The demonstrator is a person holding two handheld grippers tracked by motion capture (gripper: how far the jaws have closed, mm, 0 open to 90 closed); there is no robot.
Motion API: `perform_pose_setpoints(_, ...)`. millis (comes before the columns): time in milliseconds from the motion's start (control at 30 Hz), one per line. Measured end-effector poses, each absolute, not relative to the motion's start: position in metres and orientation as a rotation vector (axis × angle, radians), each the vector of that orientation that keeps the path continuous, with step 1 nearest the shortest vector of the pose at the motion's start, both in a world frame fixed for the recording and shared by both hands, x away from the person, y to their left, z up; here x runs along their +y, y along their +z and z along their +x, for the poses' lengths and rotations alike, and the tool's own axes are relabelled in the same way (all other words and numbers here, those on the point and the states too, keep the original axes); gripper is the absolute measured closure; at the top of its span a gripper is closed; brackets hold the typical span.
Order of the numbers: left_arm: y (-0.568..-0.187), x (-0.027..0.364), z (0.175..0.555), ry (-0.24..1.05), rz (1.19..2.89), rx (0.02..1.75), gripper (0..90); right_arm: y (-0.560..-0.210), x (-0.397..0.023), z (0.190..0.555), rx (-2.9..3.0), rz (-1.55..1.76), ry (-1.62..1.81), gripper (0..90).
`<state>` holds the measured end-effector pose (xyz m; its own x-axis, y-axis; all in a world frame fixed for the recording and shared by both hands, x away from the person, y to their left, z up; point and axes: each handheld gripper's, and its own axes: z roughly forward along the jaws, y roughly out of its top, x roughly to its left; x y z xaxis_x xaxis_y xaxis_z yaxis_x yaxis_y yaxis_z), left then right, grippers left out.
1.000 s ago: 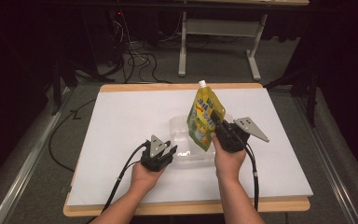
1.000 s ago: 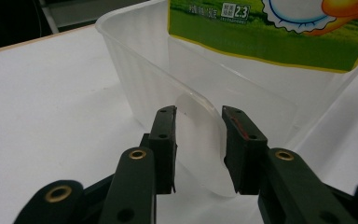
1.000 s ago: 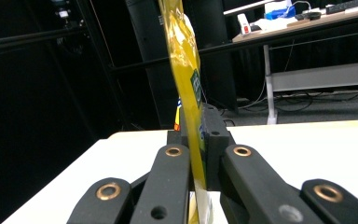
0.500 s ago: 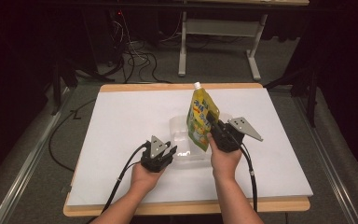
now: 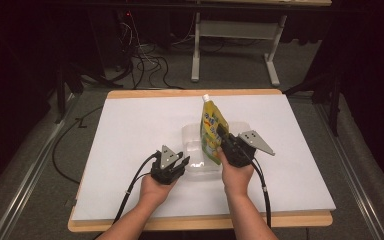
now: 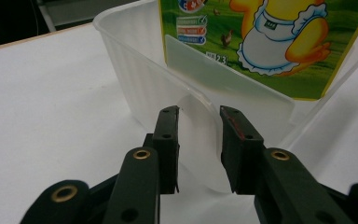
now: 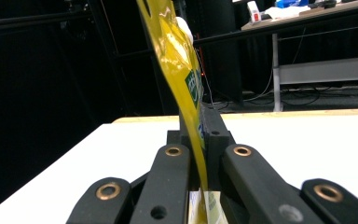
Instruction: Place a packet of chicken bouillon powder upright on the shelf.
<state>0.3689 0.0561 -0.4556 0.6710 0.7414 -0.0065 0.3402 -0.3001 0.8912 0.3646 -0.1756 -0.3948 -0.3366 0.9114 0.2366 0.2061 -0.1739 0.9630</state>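
A clear plastic tub [image 5: 202, 150] sits on the white sheet [image 5: 130, 135] that covers the table [image 5: 200, 220], and everything else is placed here relative to that tub. A yellow and green pouch [image 5: 212, 132] with a white cap stands upright with its lower end inside the tub, against the tub's right side. In the left gripper view the pouch [image 6: 265, 42] shows a printed cartoon duck and its bottom edge sits below the tub's rim [image 6: 135, 60].

The right gripper [image 5: 223, 144] is just right of the tub. Its jaws are clamped tight on the pouch's edge, and in the right gripper view the thin yellow film [image 7: 177, 70] rises straight out from between the closed jaws [image 7: 200, 140].

The left gripper [image 5: 184, 163] is at the tub's near left corner. Its jaws stand at a moderate gap, with a rounded tab or lip of the tub [image 6: 198, 140] lying between them. From the left gripper view [image 6: 198, 119] the pads seem to sit close to that clear plastic, though it is hard to tell whether they actually press on it.

Black cables [image 5: 135, 185] trail from both grippers toward the near edge of the table, away from the tub.
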Motion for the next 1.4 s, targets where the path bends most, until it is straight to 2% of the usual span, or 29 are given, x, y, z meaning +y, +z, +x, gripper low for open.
perform_pose_setpoints(833,-0.4551,0.0566,0.371,0.486,1.896,0.865,68.0,-0.404,-0.1694,0.3548,1.623,1.253,1.482,84.7)
perform_pose_setpoints(933,-0.4542,0.057,0.371,0.472,1.89,0.865,66.0,-0.4036,-0.1687,0.3554,1.648,1.248,1.473,80.1)
perform_pose_setpoints(1167,-0.4517,0.0577,0.3706,0.456,1.872,0.872,57.8,-0.4011,-0.1681,0.3567,1.707,1.245,1.465,61.5)
perform_pose_setpoints(1400,-0.4481,0.0601,0.369,0.449,1.862,0.876,48.4,-0.3995,-0.1677,0.3548,1.786,1.199,1.442,47.3)
